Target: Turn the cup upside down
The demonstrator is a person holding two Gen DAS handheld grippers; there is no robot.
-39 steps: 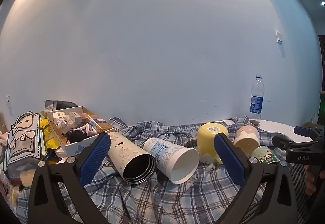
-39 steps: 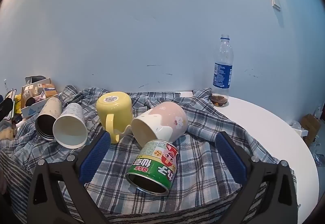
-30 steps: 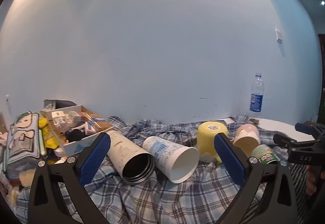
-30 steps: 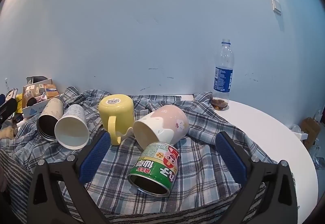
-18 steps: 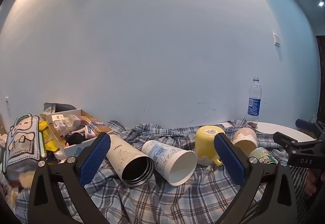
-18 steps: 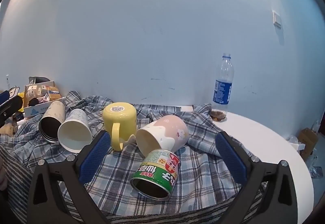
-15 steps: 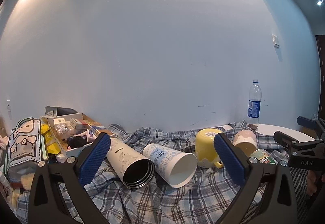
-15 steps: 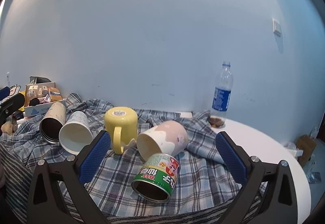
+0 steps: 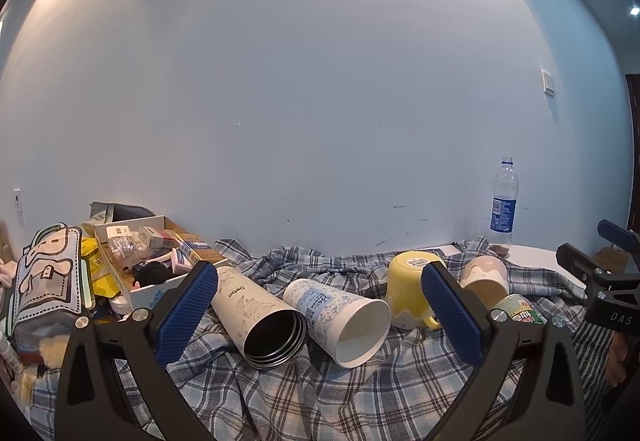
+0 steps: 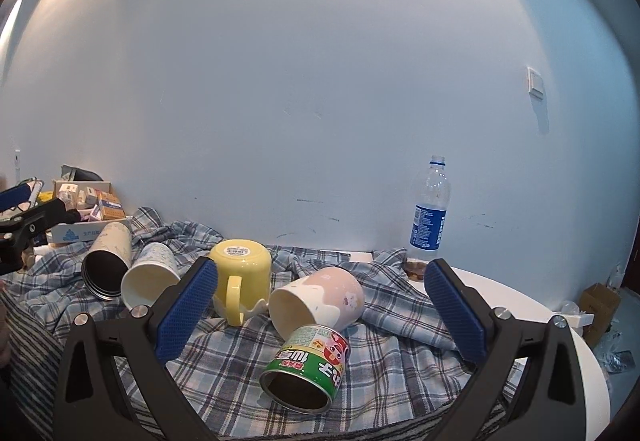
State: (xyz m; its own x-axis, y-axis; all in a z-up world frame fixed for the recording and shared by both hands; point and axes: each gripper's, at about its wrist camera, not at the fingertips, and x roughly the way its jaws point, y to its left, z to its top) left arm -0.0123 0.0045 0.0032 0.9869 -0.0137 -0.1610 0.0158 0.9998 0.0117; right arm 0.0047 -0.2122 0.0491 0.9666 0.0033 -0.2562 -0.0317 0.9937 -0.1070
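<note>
Hovering spread wide and empty above the plaid cloth (image 10: 224,369), the right gripper (image 10: 320,305) frames a green can (image 10: 306,369) lying on its side. Just behind, touching it, lies a pink cup (image 10: 320,301), with a yellow mug (image 10: 240,277) upside down beside it. The left gripper (image 9: 320,305), also released, faces a paper cup (image 9: 340,313) and steel tumbler (image 9: 260,317). A bottle (image 10: 430,217) stands by the wall.

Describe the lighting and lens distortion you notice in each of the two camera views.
Left wrist view: warm glare at the top corners, the wall bulging outward, dark round edges. Right wrist view: cooler, bluish light, the same fisheye curve, and the bottle leaning inward.
</note>
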